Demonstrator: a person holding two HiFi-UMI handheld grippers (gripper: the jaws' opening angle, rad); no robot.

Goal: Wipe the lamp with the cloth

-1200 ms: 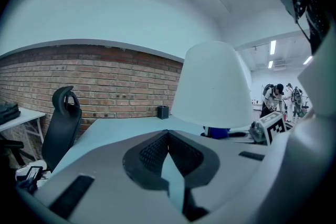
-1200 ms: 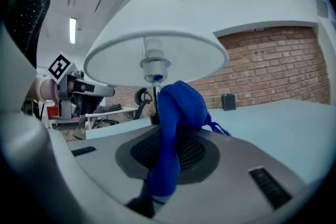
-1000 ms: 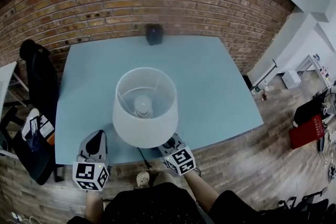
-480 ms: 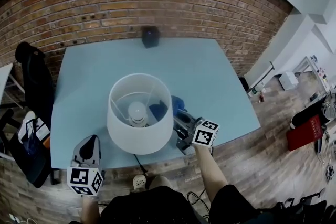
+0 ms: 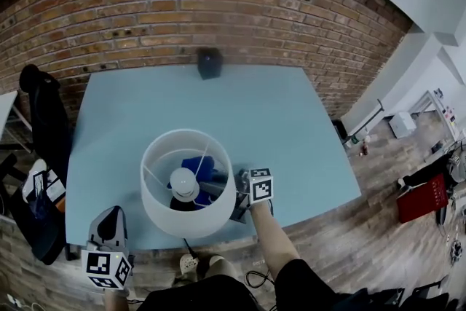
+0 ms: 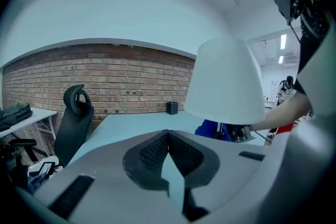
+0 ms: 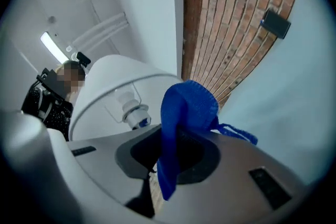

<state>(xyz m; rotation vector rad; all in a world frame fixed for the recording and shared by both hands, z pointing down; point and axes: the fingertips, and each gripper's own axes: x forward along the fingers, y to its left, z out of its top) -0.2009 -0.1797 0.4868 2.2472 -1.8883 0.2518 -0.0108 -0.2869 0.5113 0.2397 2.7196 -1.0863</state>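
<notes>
The lamp's white shade (image 5: 188, 186) stands near the front of the light-blue table (image 5: 291, 120). My right gripper (image 5: 220, 190) reaches in under the shade from the right, shut on the blue cloth (image 5: 196, 167), which shows through the open top beside the bulb (image 5: 184, 183). In the right gripper view the cloth (image 7: 186, 113) sticks out of the jaws next to the bulb socket (image 7: 134, 110) and the shade's inside (image 7: 113, 86). My left gripper (image 5: 109, 221) hangs at the table's front left corner, shut and holding nothing, well apart from the lamp (image 6: 226, 81).
A small black box (image 5: 210, 62) stands at the table's far edge against the brick wall. A black office chair (image 5: 44, 105) is left of the table. The lamp's cord (image 5: 191, 247) drops over the front edge. A red bag (image 5: 422, 197) lies on the floor at right.
My right gripper has swung from the table's front edge round to the lamp's right and gone in under the shade with the cloth. The left gripper drew back towards me.
</notes>
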